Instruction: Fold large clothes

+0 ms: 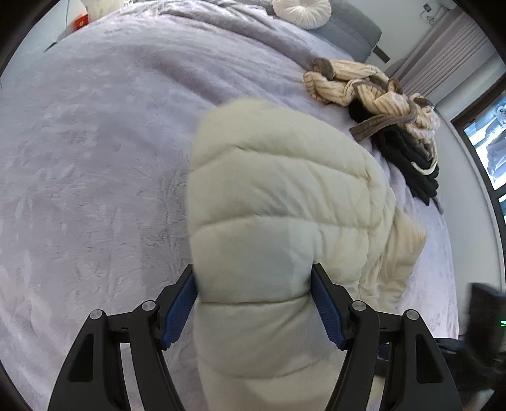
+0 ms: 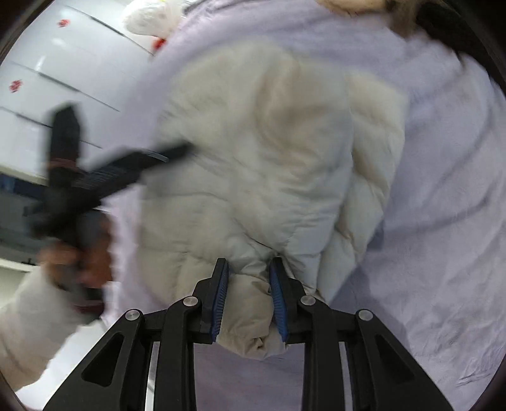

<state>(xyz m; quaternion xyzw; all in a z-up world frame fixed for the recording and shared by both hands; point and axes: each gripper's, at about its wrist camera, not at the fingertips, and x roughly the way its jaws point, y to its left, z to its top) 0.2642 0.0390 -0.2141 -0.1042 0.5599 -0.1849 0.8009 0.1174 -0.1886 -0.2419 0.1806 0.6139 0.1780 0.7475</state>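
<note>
A cream quilted puffer jacket (image 1: 278, 177) lies bunched on the lavender bed cover (image 1: 95, 142). My left gripper (image 1: 254, 268) stands wide, its blue pads pressing both sides of a thick padded roll of the jacket. In the right wrist view the jacket (image 2: 253, 142) is blurred. My right gripper (image 2: 249, 260) is shut on a narrow bunched end of it, and the cloth hangs out below the pads. At the left of that view a hand (image 2: 79, 253) in a white sleeve holds the other gripper beside the jacket's edge.
A cream ribbed sweater with brown trim (image 1: 363, 85) lies heaped on a black garment (image 1: 408, 158) near the bed's right edge. A round white cushion (image 1: 302, 11) sits at the head. White cabinets (image 2: 63, 63) stand beyond the bed. Bare bed cover spreads left of the jacket.
</note>
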